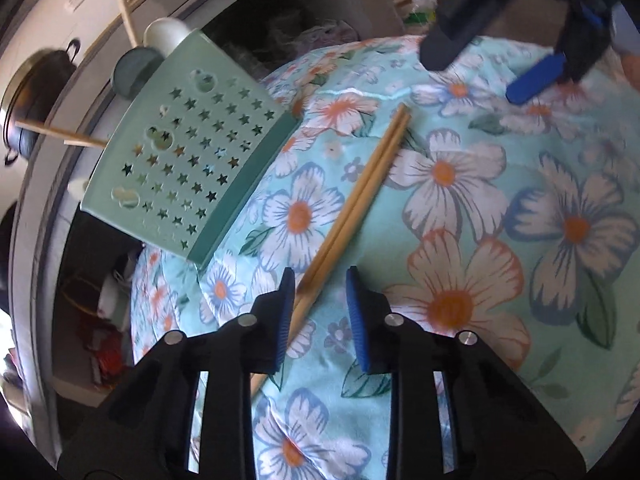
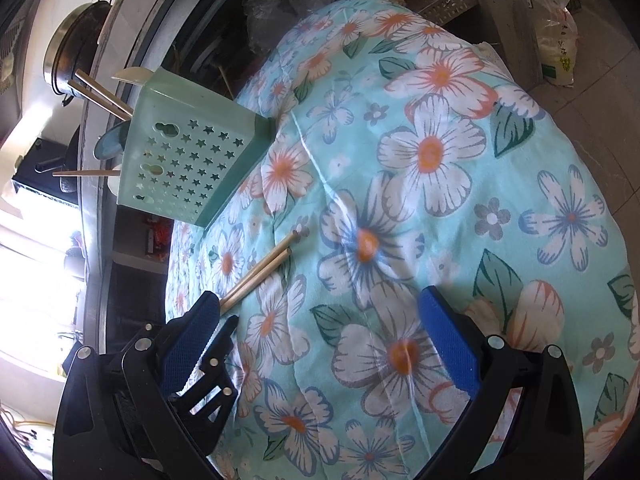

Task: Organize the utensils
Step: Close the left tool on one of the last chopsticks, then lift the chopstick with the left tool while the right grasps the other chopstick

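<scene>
On the flowered quilt (image 1: 460, 208) lie two chopsticks (image 1: 352, 204) side by side, near its left edge, beside one green star-punched utensil holder (image 1: 188, 160) at that edge. Left tongs (image 1: 320, 312) straddle the chopsticks' near ends, pads not clearly pressing them. Right tongs (image 2: 320, 328) stand wide apart, empty, over the quilt. Only the right wrist view shows three more sticks (image 2: 100, 92) poking from the holder and a rice sack (image 2: 556, 32).

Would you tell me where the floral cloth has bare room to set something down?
Free: the floral cloth right of the chopsticks, up to the far edge. Crowded: the left edge, where the green holder stands and the left gripper straddles the chopsticks.
</scene>
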`<state>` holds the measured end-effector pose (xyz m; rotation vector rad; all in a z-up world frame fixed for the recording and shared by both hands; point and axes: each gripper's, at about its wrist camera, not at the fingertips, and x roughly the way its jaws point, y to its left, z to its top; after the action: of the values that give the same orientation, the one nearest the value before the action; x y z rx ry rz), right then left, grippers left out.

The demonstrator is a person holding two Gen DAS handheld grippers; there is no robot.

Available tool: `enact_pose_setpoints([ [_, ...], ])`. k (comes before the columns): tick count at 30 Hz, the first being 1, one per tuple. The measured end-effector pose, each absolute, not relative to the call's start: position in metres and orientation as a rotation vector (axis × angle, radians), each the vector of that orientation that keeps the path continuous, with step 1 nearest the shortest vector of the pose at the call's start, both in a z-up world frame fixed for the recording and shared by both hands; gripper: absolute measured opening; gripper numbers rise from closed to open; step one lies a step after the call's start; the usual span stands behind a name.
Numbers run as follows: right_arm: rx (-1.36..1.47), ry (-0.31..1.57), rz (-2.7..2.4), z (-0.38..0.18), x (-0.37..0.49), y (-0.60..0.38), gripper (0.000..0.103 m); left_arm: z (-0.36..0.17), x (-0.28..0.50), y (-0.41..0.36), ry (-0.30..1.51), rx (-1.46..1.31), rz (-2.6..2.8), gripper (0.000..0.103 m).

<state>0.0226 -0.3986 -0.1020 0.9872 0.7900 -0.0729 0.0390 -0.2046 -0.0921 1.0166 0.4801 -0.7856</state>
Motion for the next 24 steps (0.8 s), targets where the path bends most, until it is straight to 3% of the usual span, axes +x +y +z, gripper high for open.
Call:
enact_pose_setpoints([
  [3,0.996,0.785,-0.074,-0.102,0.022,-0.399,0.097,-0.093,0.037,-0.207,0.450,1.048,-0.768,0.012],
  [7,0.995,0.786,-0.076,-0.102,0.022,-0.399,0.097,-0.086,0.034,-0.204,0.456,1.048,-0.782,0.010],
  [12,1.002,0.787,-0.075,-0.103,0.021,-0.400,0.097,-0.076,0.020,-0.191,0.489,1.054,-0.809,0.010],
  [19,1.008,0.787,-0.072,-0.103,0.021,-0.400,0.097,-0.062,0.019,-0.171,0.699,0.931,-0.921,0.016],
  [24,1.009,0.785,-0.074,-0.103,0.022,-0.400,0.097,-0.051,0.015,-0.168,0.700,0.847,-0.984,0.017],
])
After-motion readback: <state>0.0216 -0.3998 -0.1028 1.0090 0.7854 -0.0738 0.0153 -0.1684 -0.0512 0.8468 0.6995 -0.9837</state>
